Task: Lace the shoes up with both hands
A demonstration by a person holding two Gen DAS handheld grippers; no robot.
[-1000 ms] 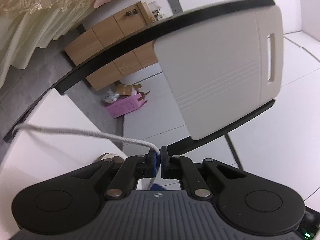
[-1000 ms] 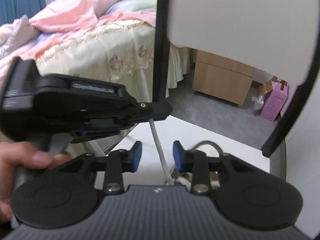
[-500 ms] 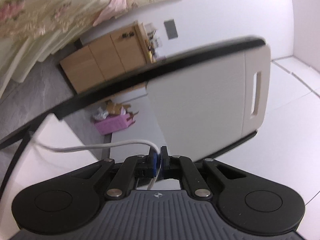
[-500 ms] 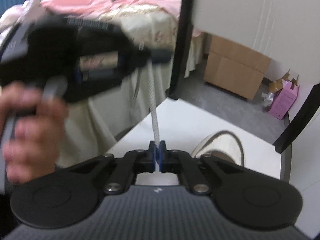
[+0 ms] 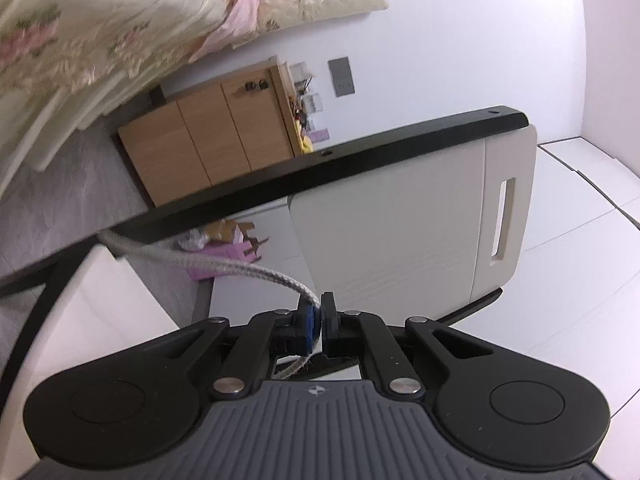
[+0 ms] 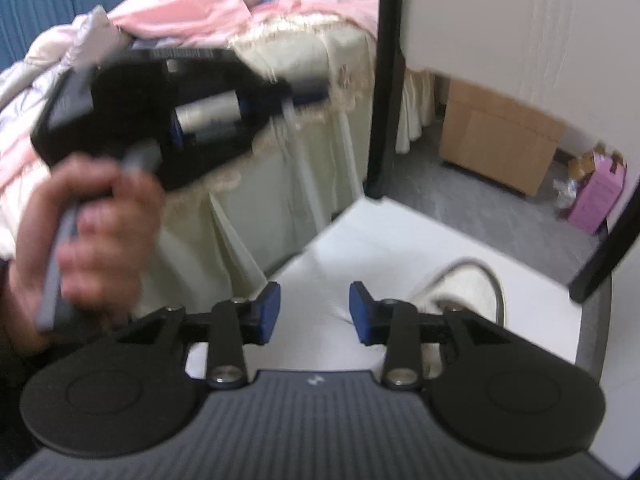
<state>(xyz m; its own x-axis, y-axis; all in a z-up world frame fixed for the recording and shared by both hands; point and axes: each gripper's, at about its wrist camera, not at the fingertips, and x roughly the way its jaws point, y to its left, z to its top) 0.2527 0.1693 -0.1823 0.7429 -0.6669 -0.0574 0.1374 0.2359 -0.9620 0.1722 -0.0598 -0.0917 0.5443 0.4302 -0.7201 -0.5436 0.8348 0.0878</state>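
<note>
My left gripper (image 5: 319,319) is shut on a pale braided shoelace (image 5: 224,266), which runs taut to the left over the white table (image 5: 108,312). In the right wrist view a hand (image 6: 92,236) holds that left gripper (image 6: 292,98) up at the left, blurred, with the lace (image 6: 302,160) hanging from it as a faint streak. My right gripper (image 6: 315,314) points down at the table; its jaws are opening and nothing shows between the blue pads (image 6: 270,312). The white shoe (image 6: 468,280) lies on the table, partly hidden behind the right finger.
A white chair back (image 5: 400,220) on a black frame (image 6: 384,80) stands just beyond the table. A bed with floral covers (image 6: 280,28), a wooden cabinet (image 5: 208,144), a cardboard box (image 6: 496,152) and a pink box (image 6: 600,196) sit on the grey floor.
The right gripper, shut on the lace half a second ago, has let go and its jaws stand apart. The left gripper has stayed shut on the lace while its view swung.
</note>
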